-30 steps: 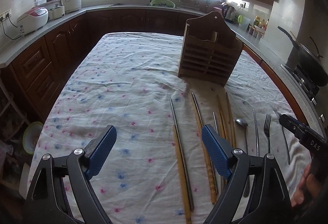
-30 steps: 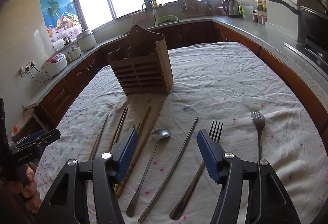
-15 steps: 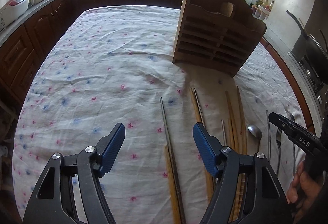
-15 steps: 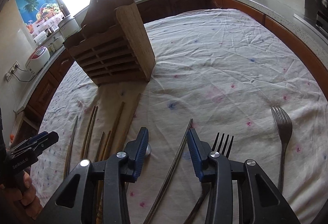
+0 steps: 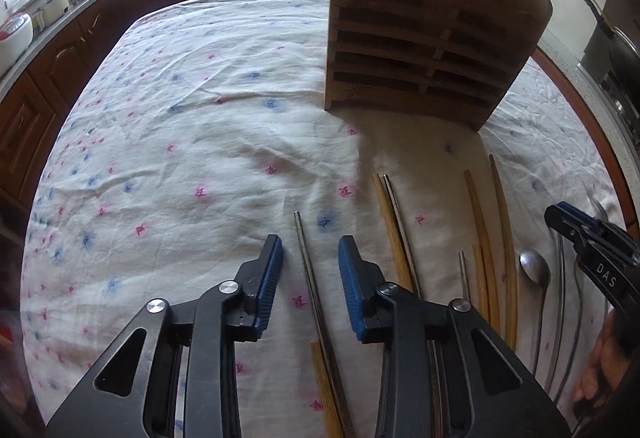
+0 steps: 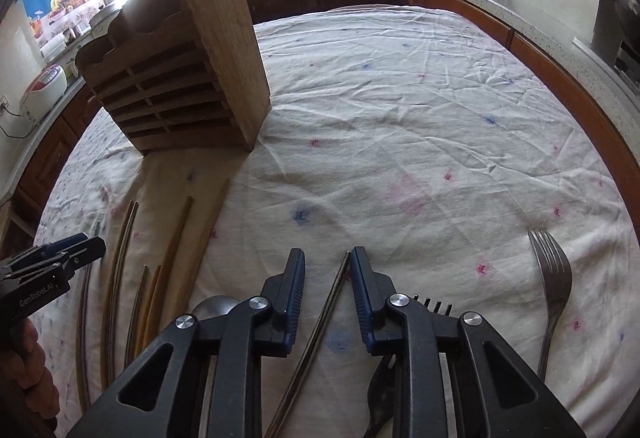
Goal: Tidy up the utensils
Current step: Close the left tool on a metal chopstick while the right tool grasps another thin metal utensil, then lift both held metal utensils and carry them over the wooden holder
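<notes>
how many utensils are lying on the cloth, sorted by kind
wooden chopsticks: 5
metal chopsticks: 4
forks: 2
spoon: 1
total: 12

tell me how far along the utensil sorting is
Nothing looks done: no utensil shows in the wooden holder, though its top pockets are hard to see. Both grippers are open, each straddling a metal chopstick: the left gripper around one, the right gripper around another. Left on the cloth: wooden chopsticks, spoon and forks.
</notes>
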The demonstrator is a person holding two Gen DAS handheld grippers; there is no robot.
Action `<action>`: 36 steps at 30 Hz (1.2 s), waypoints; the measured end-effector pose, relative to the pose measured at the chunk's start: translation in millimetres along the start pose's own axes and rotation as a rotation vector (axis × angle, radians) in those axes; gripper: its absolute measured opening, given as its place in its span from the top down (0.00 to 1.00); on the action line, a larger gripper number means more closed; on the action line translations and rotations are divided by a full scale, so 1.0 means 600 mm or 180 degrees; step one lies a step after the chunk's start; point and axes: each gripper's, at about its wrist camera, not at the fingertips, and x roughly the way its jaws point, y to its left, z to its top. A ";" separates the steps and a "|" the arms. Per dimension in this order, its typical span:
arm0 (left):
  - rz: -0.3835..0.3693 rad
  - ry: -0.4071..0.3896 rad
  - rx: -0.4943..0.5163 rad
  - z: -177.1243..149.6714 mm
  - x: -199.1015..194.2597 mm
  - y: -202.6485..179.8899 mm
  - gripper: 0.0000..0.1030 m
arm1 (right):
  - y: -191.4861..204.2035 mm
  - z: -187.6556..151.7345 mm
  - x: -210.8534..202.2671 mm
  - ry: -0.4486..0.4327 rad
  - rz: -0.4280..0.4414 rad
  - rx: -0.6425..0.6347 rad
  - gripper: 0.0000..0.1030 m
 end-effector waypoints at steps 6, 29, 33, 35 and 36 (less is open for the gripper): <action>-0.0159 0.0025 -0.0165 0.009 0.000 0.013 0.95 | -0.005 0.003 0.003 -0.0053 0.0059 0.0031 0.94; -0.0700 -0.0716 -0.0394 -0.032 -0.252 0.044 0.96 | 0.028 0.011 -0.174 -0.0558 0.0826 0.0067 0.97; -0.0710 -0.0831 -0.0407 -0.041 -0.281 0.048 0.96 | 0.033 0.010 -0.203 -0.0656 0.0859 0.0040 0.97; -0.0727 -0.0862 -0.0432 -0.044 -0.290 0.052 0.96 | 0.036 0.010 -0.216 -0.0706 0.0855 0.0013 0.97; -0.0734 -0.0877 -0.0441 -0.047 -0.294 0.055 0.96 | 0.036 0.009 -0.222 -0.0730 0.0848 0.0002 0.97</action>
